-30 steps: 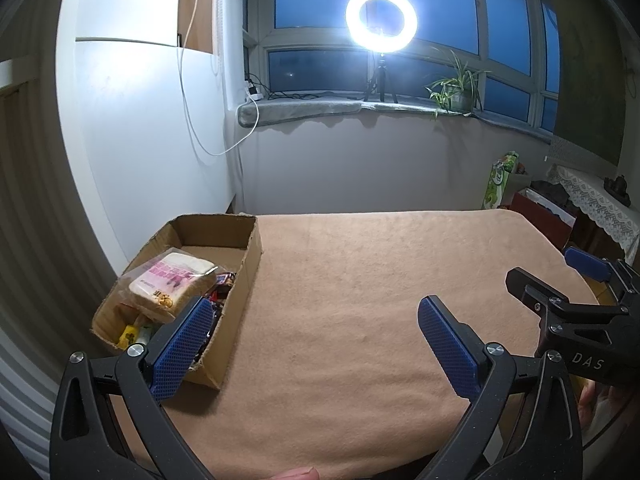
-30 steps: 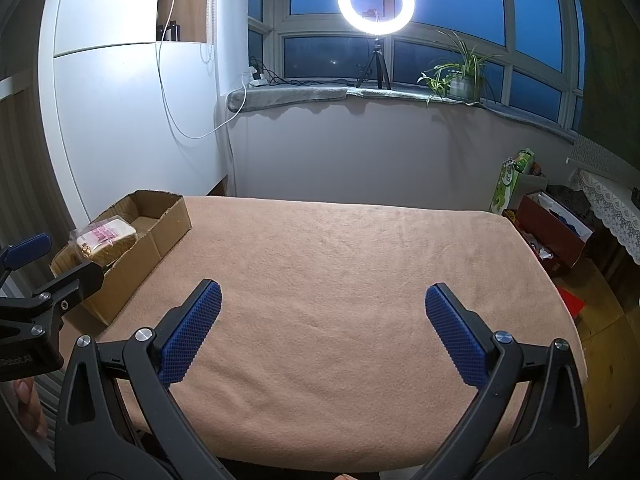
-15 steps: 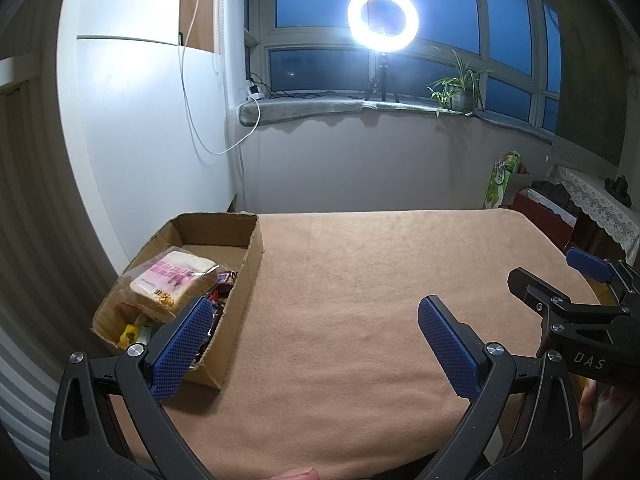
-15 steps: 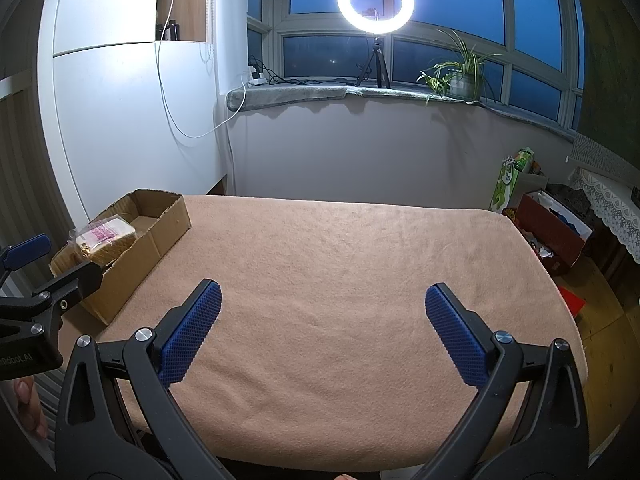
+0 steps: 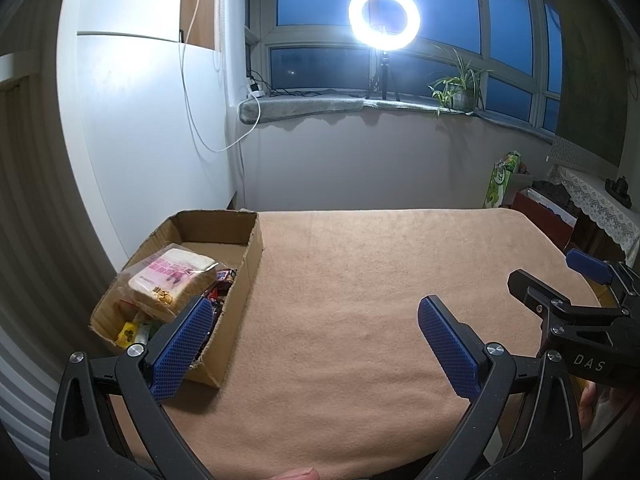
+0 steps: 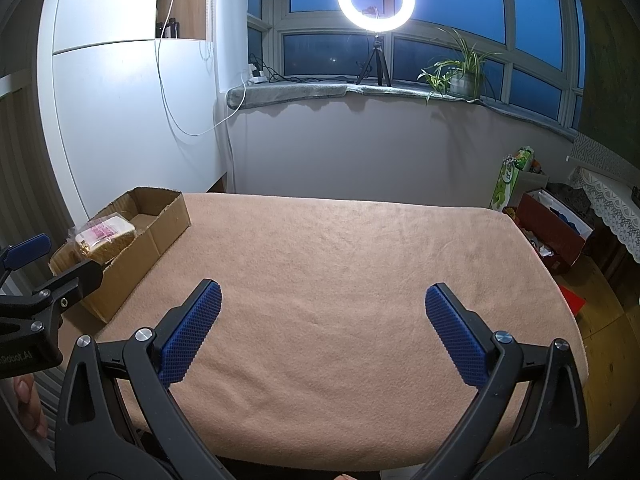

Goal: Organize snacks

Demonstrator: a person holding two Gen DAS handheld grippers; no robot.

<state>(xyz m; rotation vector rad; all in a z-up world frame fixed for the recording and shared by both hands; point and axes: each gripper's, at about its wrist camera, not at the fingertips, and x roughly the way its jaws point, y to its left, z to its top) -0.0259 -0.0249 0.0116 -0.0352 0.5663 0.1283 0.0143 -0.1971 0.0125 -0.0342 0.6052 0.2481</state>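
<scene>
Change since earlier: almost nothing has moved; both views match the pictures from a moment before, and the grippers sit where they were.
Left gripper: the left gripper (image 5: 314, 334) hangs over the near left part of the desk (image 5: 360, 280), fingers spread wide with nothing between them.
Right gripper: the right gripper (image 6: 320, 330) hangs over the near middle of the desk, also spread wide and empty.
Box: the cardboard box (image 5: 250, 256) lies along the desk's left edge, its long side running near to far.
Snacks: the bagged bread (image 5: 170, 280) rests on top of smaller wrapped snacks (image 5: 134, 332) in the near half of the box; the far half shows bare cardboard.
Desk top: the tan cloth carries no loose snacks that I can see.
Key relation: the box lies left and slightly far of the left gripper, whose left finger overlaps the box's near right corner in its own view; the right gripper is well apart from the box, with the left gripper between them.
Nearer hand: the left, by a clear margin.
Likely next move: a reach to the left and down into the box, entering from its open top.
</scene>
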